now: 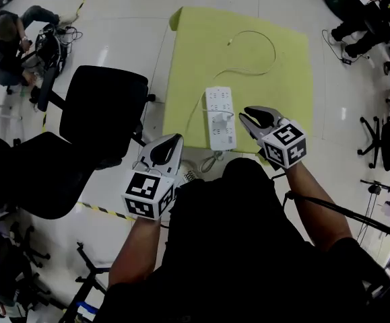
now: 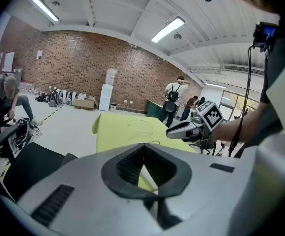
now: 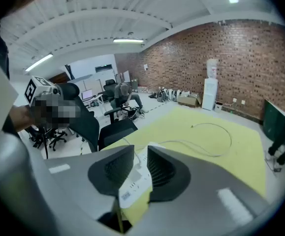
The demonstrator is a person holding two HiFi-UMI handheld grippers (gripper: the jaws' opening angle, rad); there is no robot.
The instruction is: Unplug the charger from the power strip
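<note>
A white power strip (image 1: 220,118) lies near the front edge of a yellow-green mat (image 1: 275,79) on the floor. A white charger (image 1: 220,119) is plugged into its middle, and its thin white cable (image 1: 265,42) loops away over the mat. My right gripper (image 1: 247,116) hovers just right of the strip, jaws open, nothing between them; in the right gripper view (image 3: 141,152) the strip (image 3: 138,181) shows through the gap. My left gripper (image 1: 176,139) hangs off the mat's front left corner, clear of the strip. In its own view (image 2: 143,146) the jaw tips meet, empty.
Two black office chairs (image 1: 104,110) (image 1: 26,173) stand left of the mat, close to my left gripper. A person (image 1: 6,36) crouches over cables at the far left. Yellow-black tape (image 1: 104,211) runs along the floor. More chairs (image 1: 383,140) stand at the right edge.
</note>
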